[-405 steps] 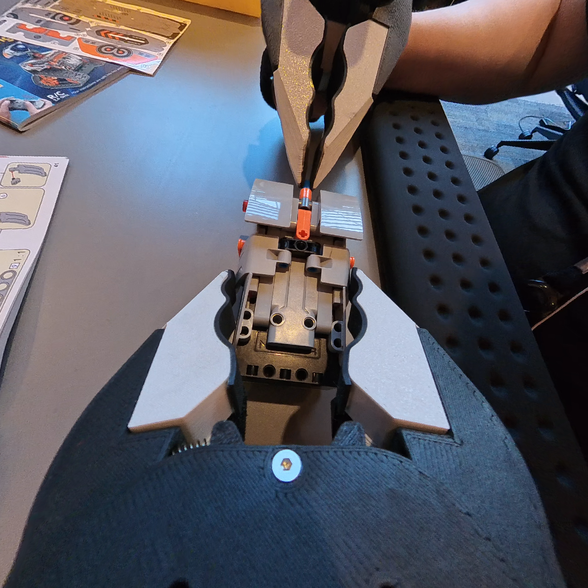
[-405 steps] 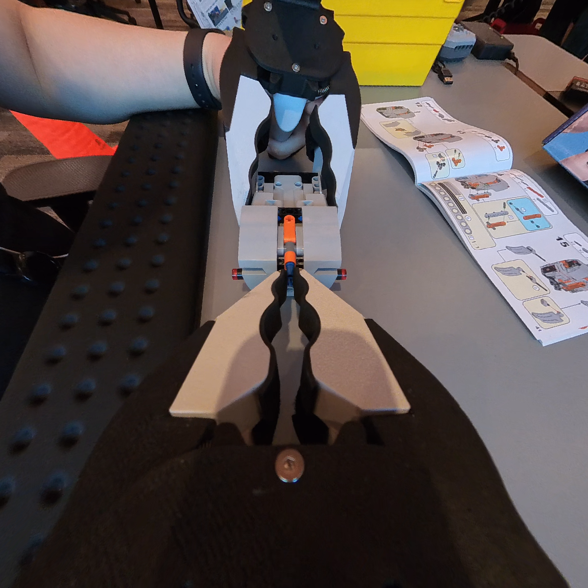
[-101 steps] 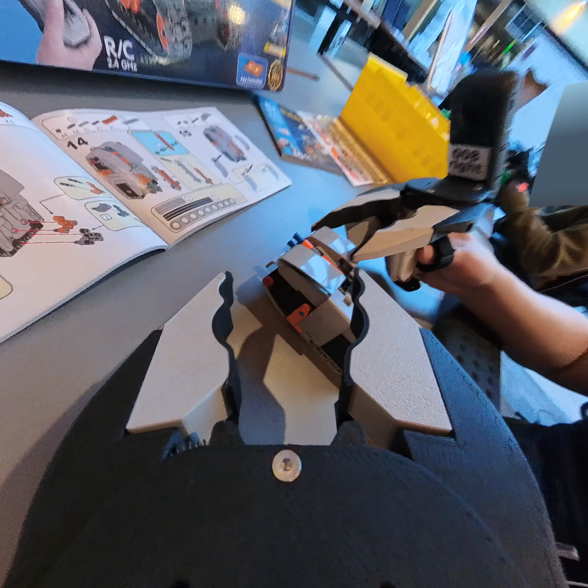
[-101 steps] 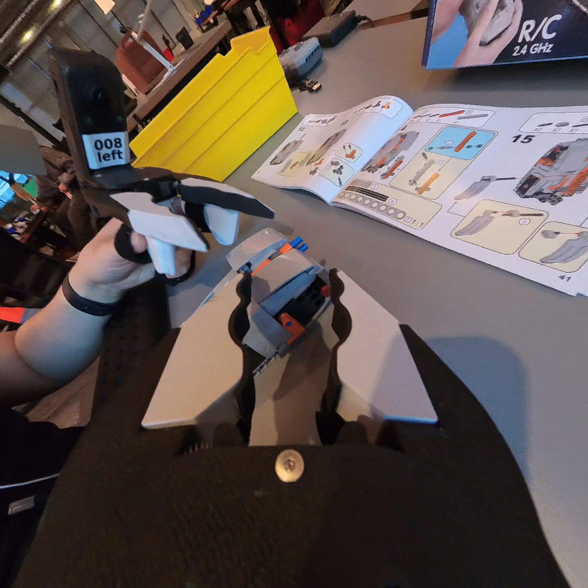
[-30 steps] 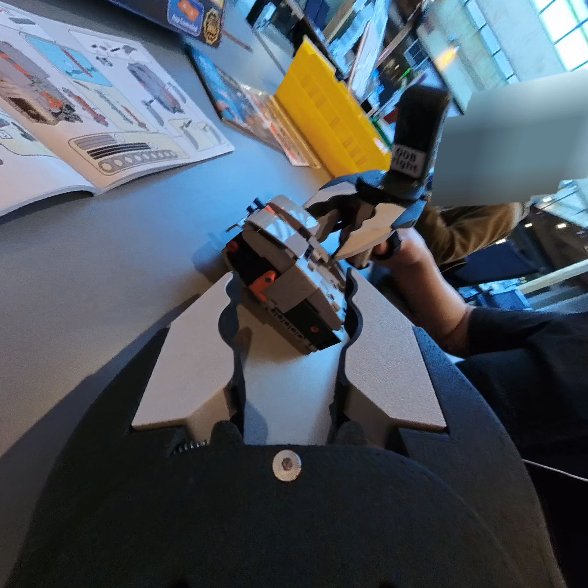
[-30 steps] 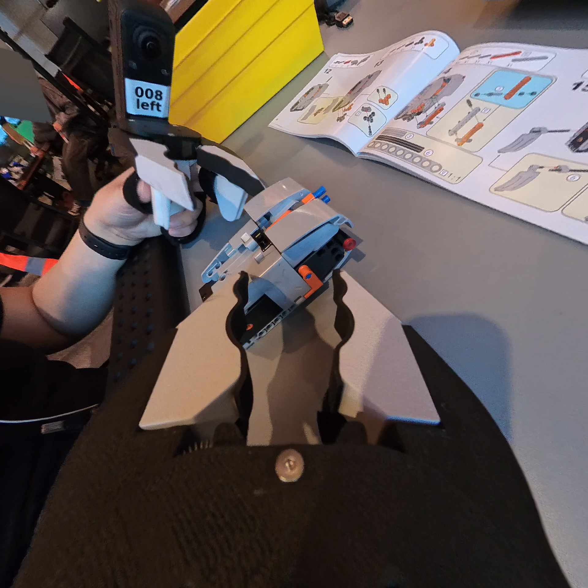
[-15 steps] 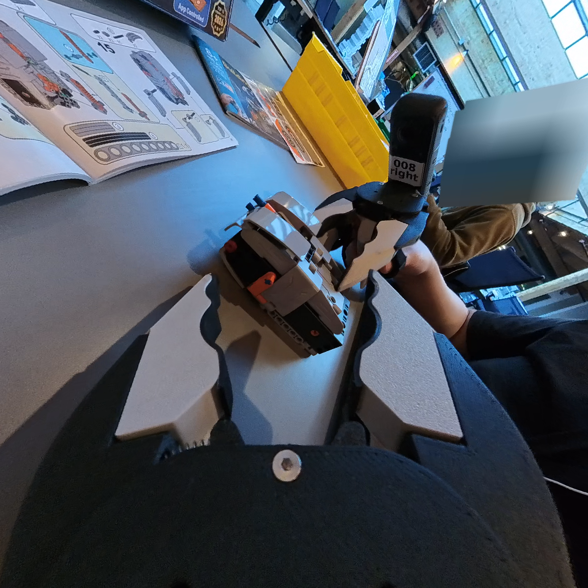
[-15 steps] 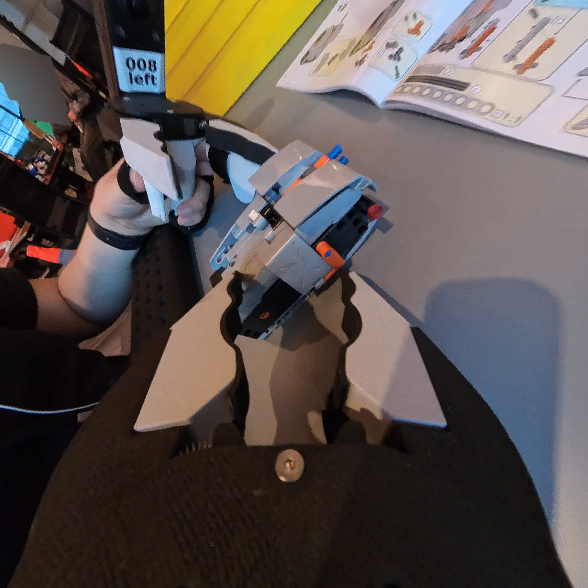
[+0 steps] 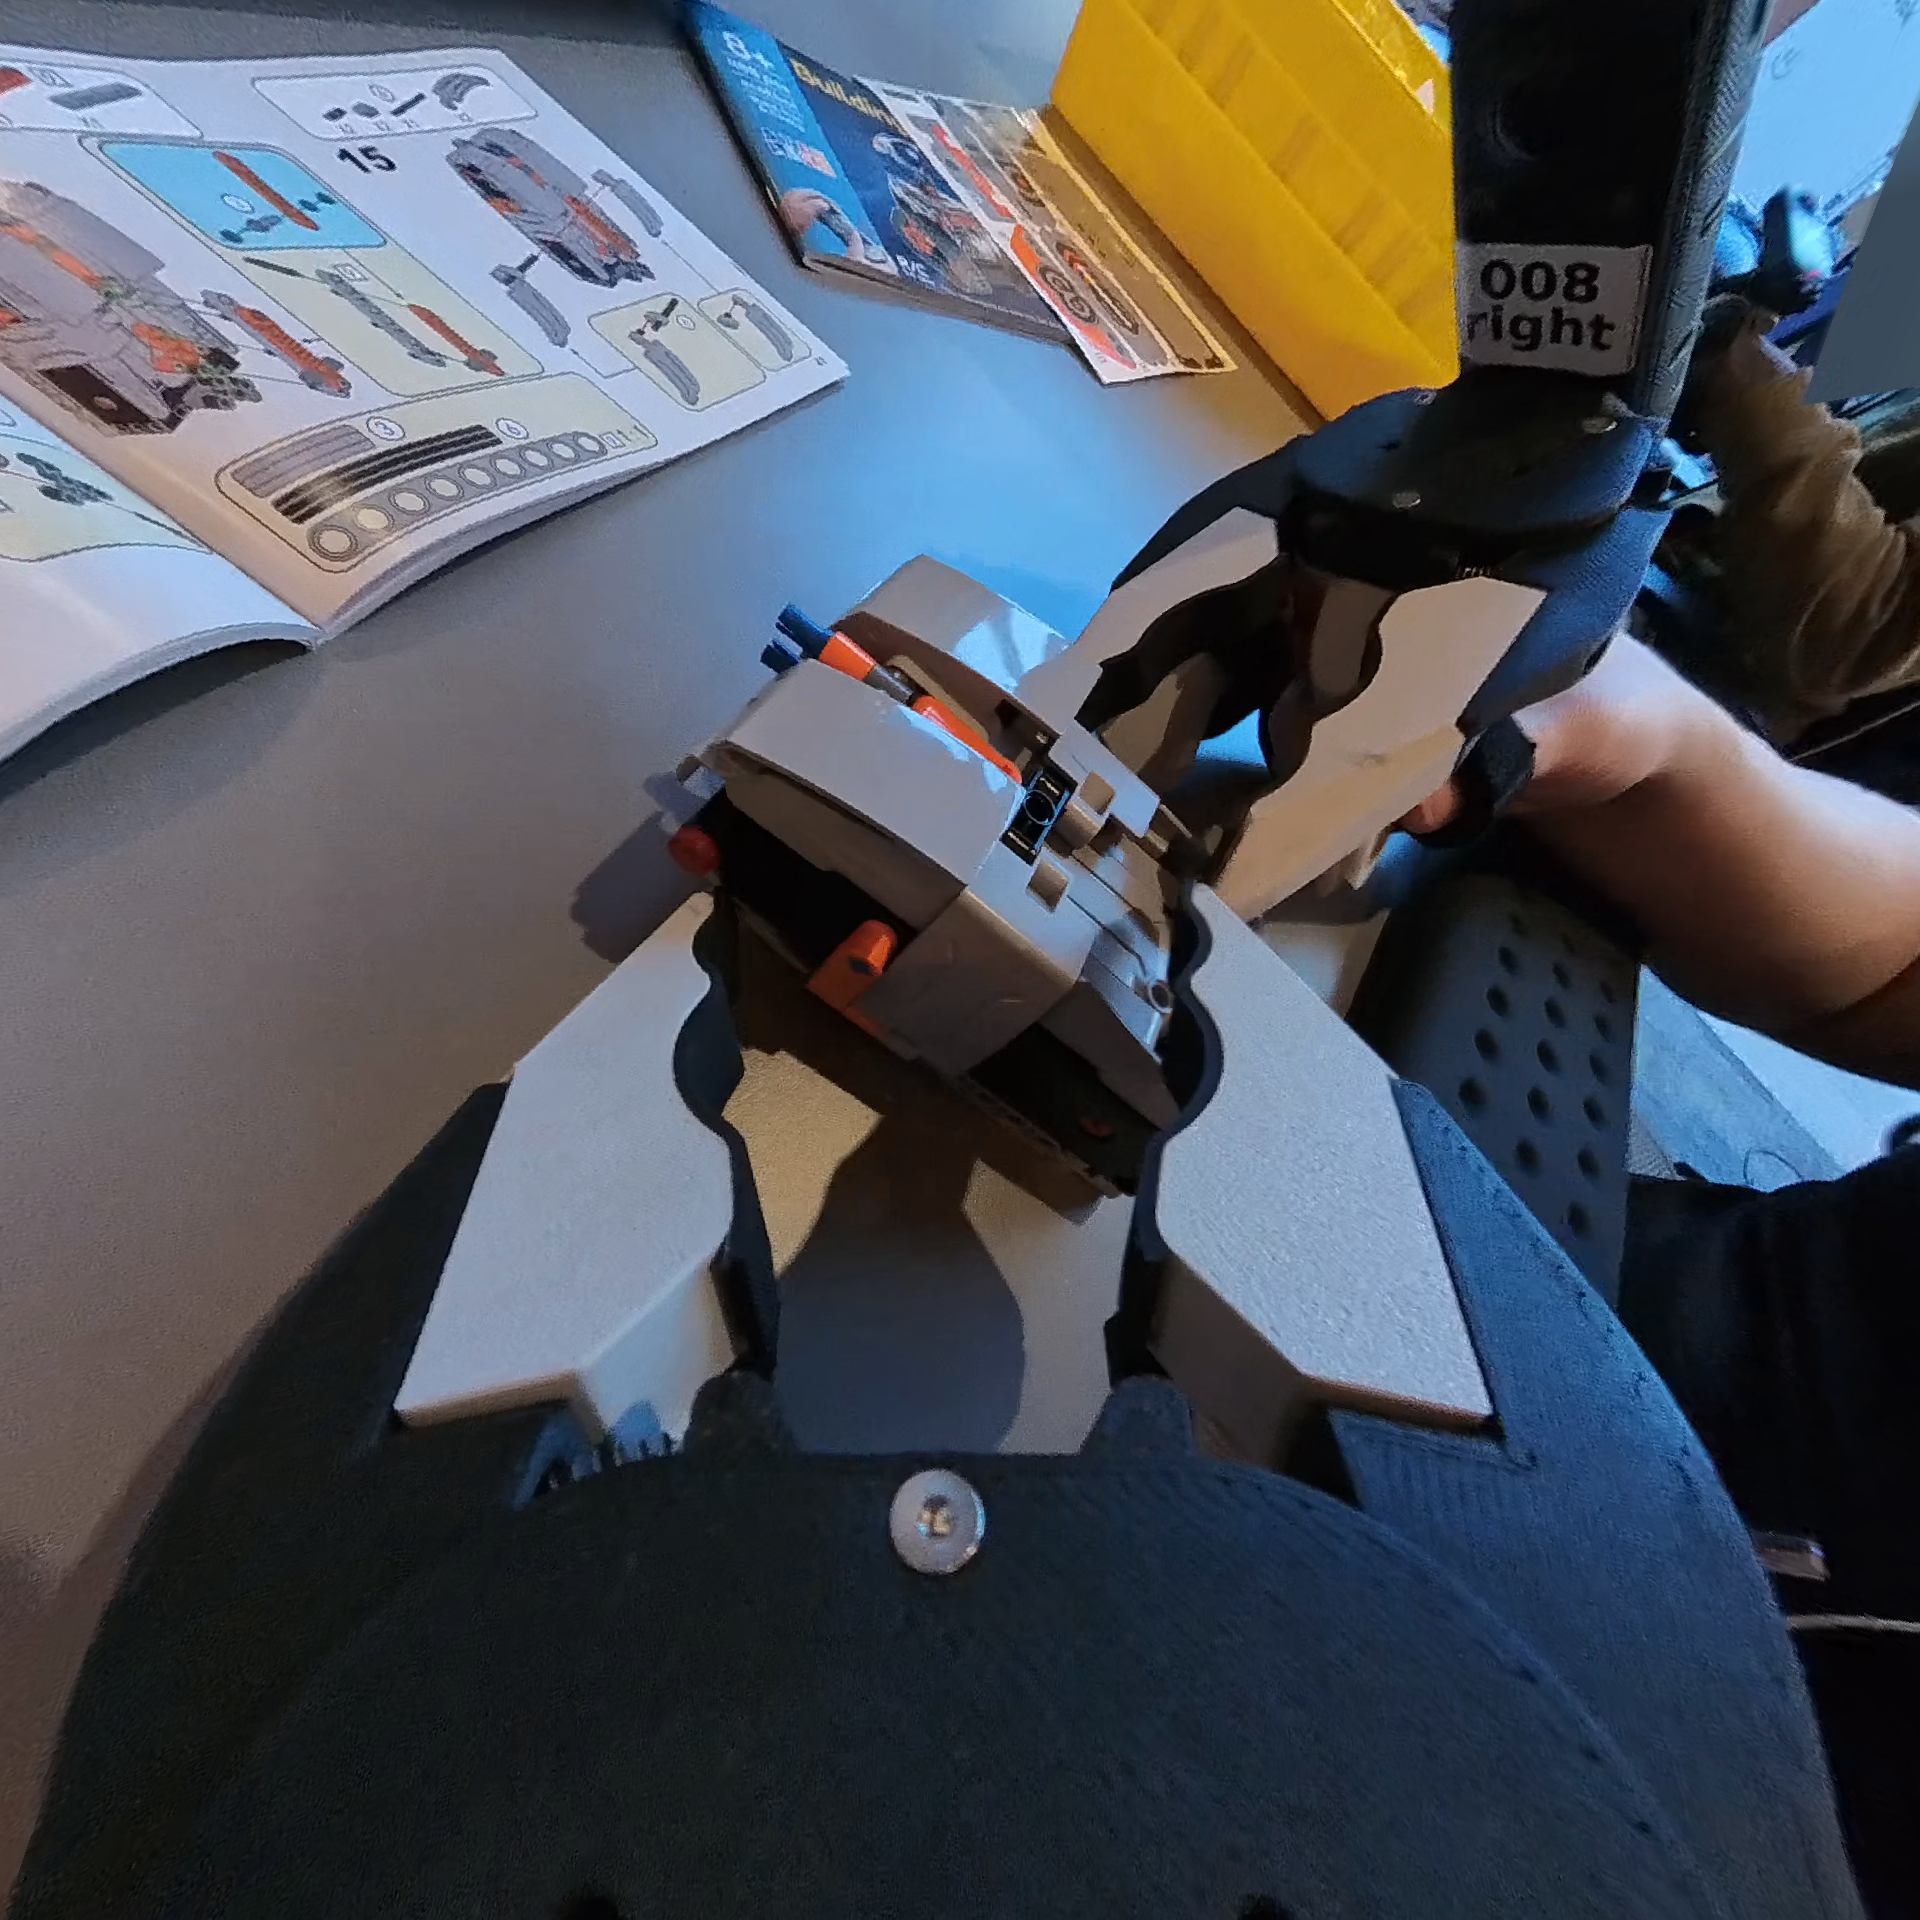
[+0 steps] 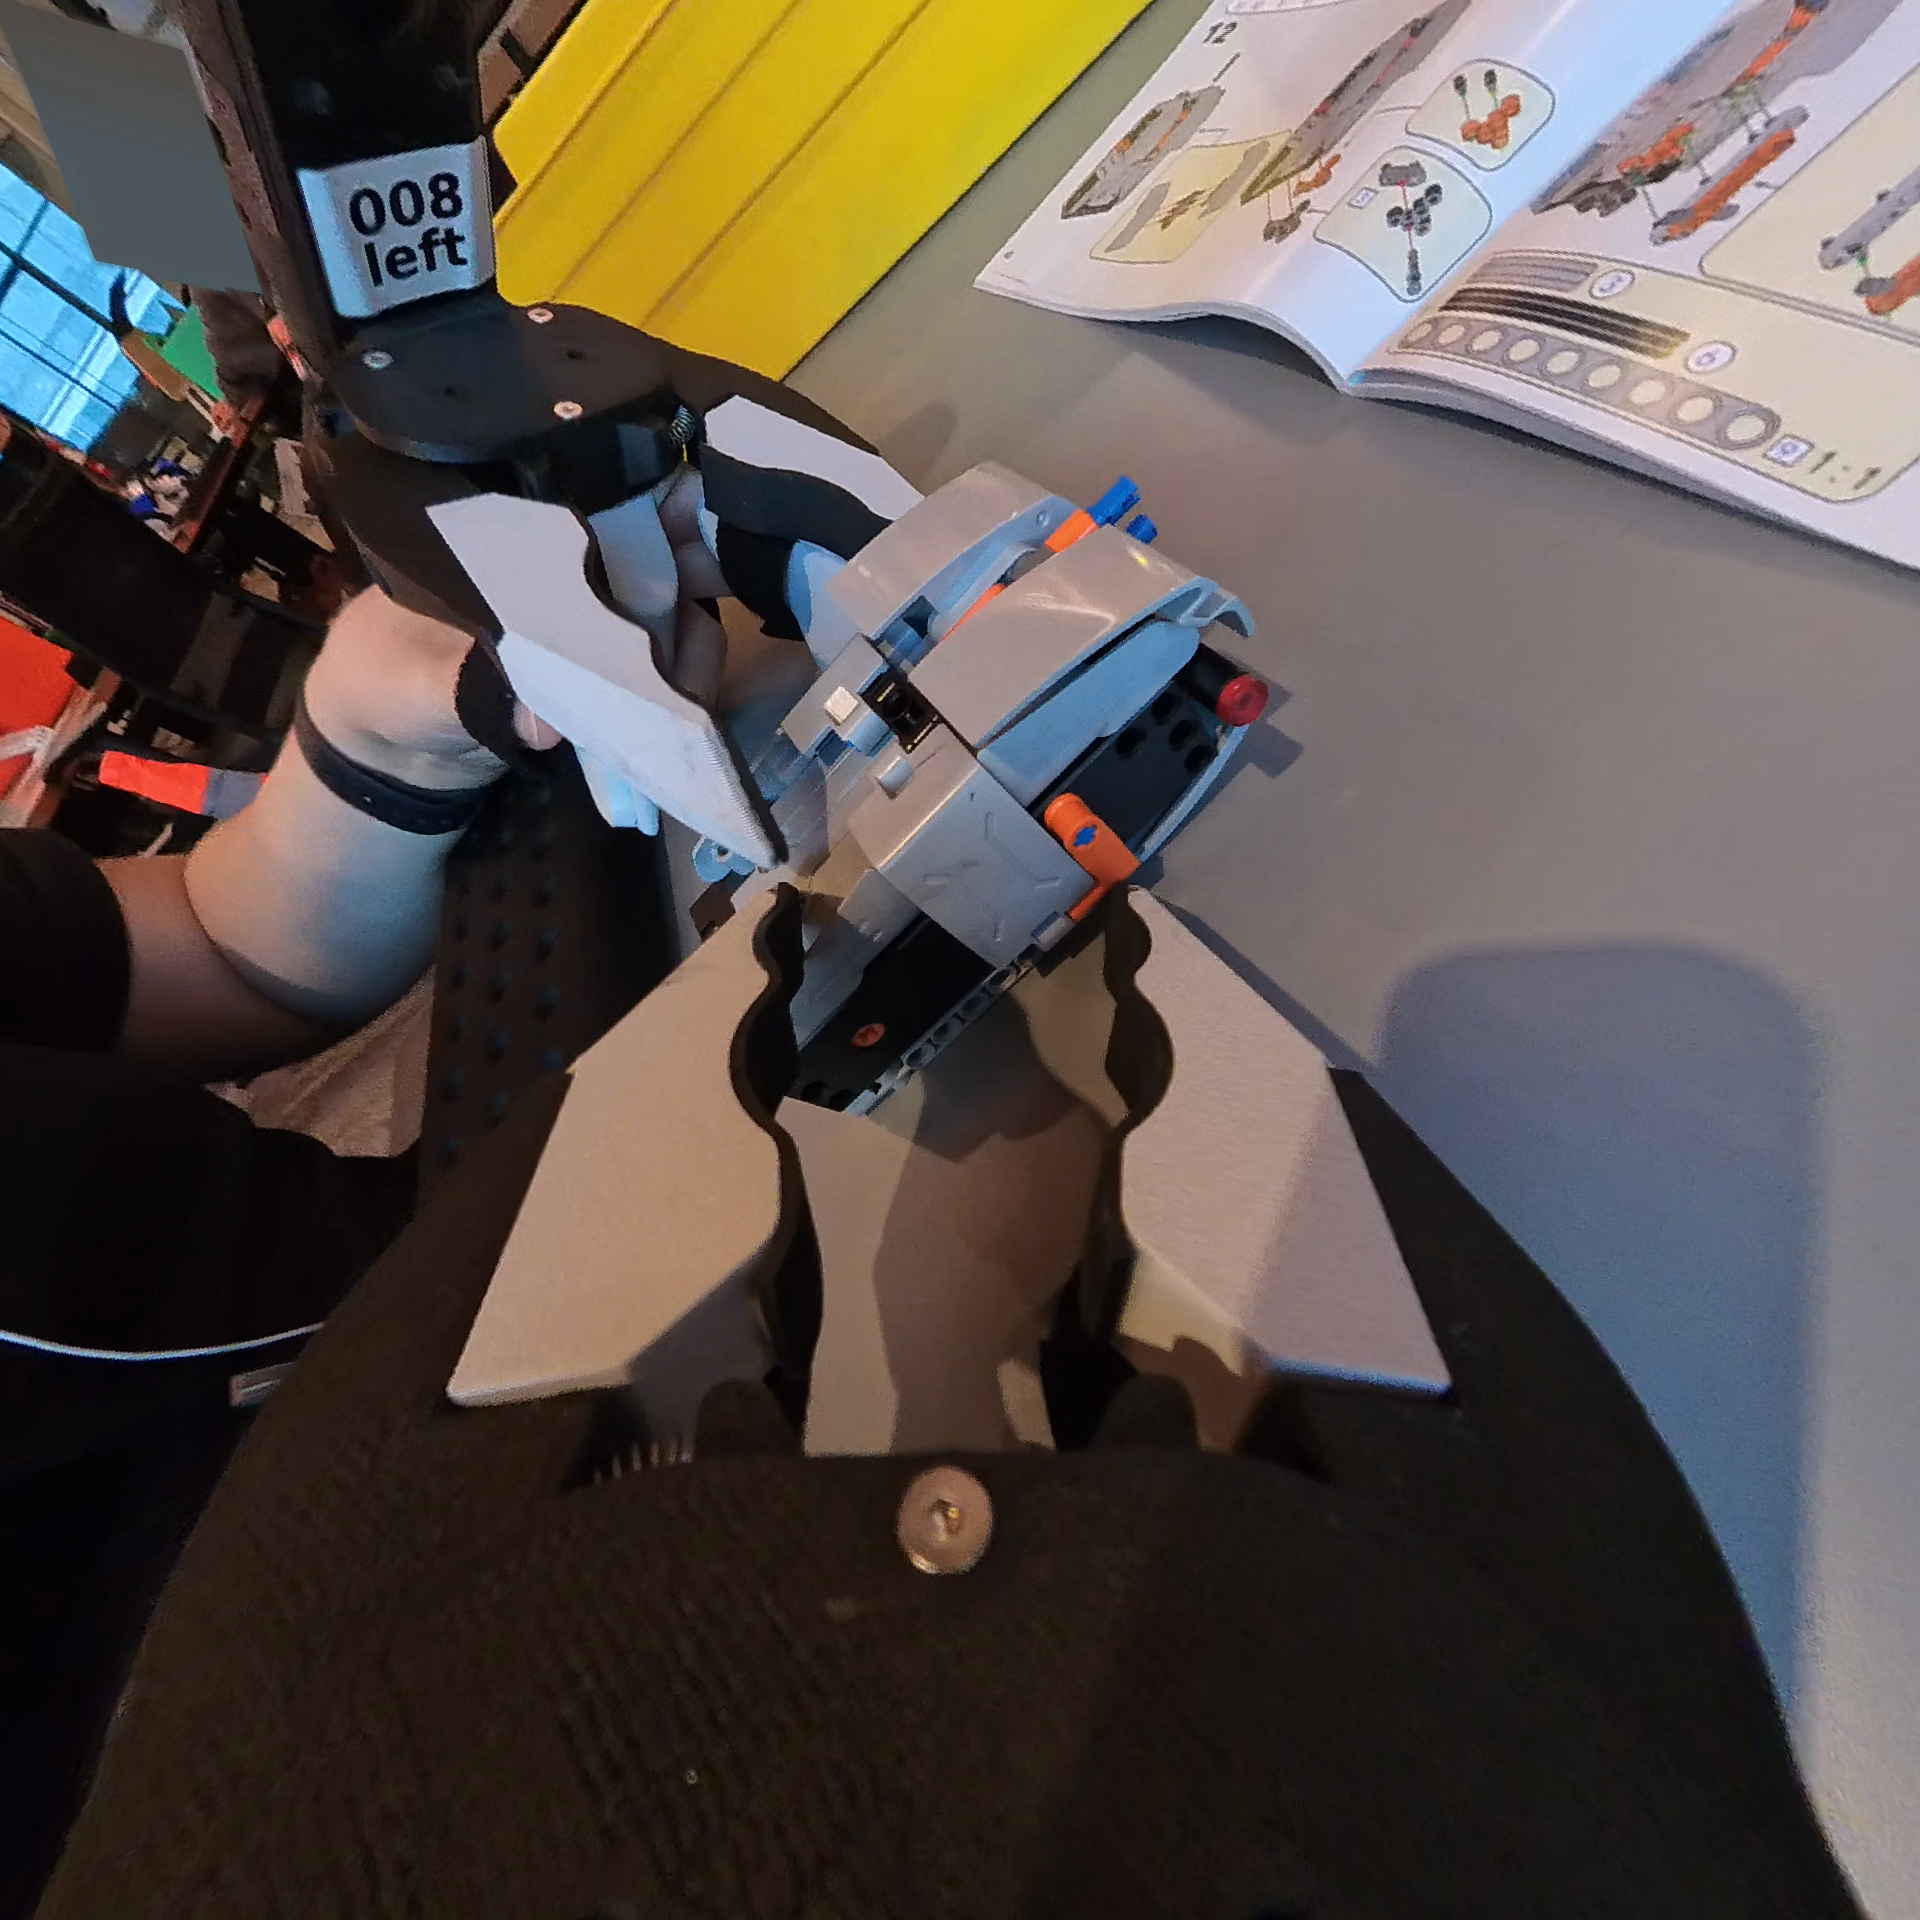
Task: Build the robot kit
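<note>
Left gripper point(image 9: 951, 961) had its jaws parted wide around the near end of a grey, black and orange brick model point(image 9: 935, 862); the right finger looked to be touching the model's side, the left finger stood just beside it, so a firm grip could not be confirmed. Right gripper point(image 10: 951, 930) was also spread wide, fingertips flanking the model's point(image 10: 997, 748) black underside end, with visible gaps, not clamped. Model sat tilted on the grey table point(image 9: 260, 935), near its edge, between both grippers, with blue pins sticking out at the far end and a red stud on the side. In the right wrist view the left gripper point(image 10: 769, 738) reached in from the left, one finger tip against the model's grey top pieces; a hand point(image 10: 416, 696) with a black wristband held it. In the left wrist view the right gripper point(image 9: 1205, 779) came in from the right, jaws apart, tips near the model's top. Open instruction booklet point(image 9: 312, 312) lay further back on the table, well apart from the model. A smaller blue booklet point(image 9: 862, 177) and a yellow bin point(image 9: 1247, 187) sat behind. A black dotted mat point(image 9: 1507, 1039) lay along the table edge under the forearm.
</note>
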The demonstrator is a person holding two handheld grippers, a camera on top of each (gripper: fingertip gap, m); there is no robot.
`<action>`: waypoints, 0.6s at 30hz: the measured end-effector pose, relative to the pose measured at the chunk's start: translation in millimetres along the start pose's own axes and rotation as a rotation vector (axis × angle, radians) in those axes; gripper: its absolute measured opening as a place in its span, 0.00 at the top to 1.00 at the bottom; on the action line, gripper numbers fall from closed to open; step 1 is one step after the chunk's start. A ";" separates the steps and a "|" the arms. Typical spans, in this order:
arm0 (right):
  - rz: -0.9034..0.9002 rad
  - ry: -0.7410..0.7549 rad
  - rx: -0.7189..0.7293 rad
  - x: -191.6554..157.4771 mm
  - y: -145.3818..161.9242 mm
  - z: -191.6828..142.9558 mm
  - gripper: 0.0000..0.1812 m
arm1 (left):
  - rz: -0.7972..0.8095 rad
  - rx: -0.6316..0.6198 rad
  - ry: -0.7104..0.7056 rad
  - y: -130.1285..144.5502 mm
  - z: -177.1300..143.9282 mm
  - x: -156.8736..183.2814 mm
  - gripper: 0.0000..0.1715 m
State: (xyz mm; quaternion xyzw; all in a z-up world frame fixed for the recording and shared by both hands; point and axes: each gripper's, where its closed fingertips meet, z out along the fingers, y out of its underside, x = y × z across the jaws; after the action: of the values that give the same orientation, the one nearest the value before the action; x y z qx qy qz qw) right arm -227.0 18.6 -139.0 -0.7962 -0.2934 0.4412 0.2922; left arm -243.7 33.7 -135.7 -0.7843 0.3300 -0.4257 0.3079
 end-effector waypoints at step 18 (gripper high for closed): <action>-0.497 0.171 0.100 -9.1 -20.9 -8.6 0.68 | 0.420 0.180 -0.199 -29.6 -17.8 9.0 0.62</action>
State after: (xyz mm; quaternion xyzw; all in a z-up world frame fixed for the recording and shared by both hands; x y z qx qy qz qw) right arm -227.9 24.0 -115.3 -0.7186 -0.4321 0.3010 0.4543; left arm -247.9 40.7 -100.9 -0.7060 0.4148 -0.3008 0.4890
